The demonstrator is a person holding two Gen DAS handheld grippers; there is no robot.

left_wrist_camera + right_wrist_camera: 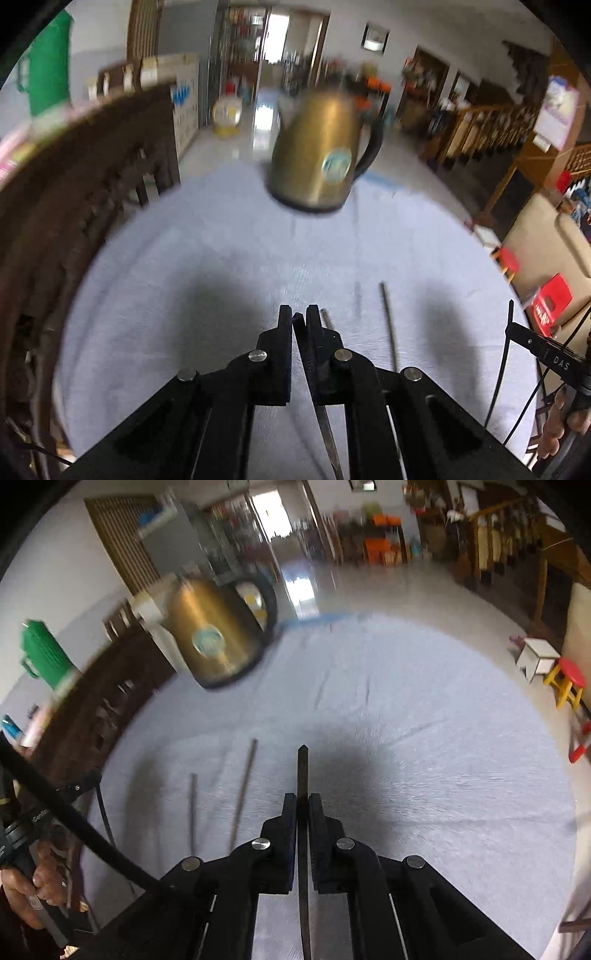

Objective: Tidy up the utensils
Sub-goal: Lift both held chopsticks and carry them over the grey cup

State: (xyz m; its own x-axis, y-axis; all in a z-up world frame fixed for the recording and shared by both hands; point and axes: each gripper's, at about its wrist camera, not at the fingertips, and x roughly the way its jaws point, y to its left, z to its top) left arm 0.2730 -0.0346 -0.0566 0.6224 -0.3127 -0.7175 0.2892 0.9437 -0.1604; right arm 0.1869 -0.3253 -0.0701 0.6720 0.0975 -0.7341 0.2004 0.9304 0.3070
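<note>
Left wrist view: the left gripper (298, 314) is seen with jaws closed on a thin metal chopstick (327, 424); its shaft runs between the pads and down out of the bottom of the frame, while its upper end peeks out just right of the right pad. A second chopstick (388, 325) is seen to the right of the gripper; whether it lies on the cloth or is held cannot be told from this view. The table is covered by a pale blue-grey tablecloth (184, 266). A brass-coloured kettle (321, 147) with a black handle stands at the far side of the table, blurred.

Right wrist view: the right gripper (303, 797) is seen clamped on a dark chopstick (303, 771), whose tip sticks out ahead of the fingertips, above the cloth. Two more thin sticks (243, 786) are visible to the left over the cloth; contact with it cannot be told. The kettle is at upper left, well apart from both grippers. A hand (33, 882) gripping the other tool's handle is seen at the left edge. A green jug (46, 653) sits off the table at far left; a red stool (570, 679) stands on the floor at right.
</note>
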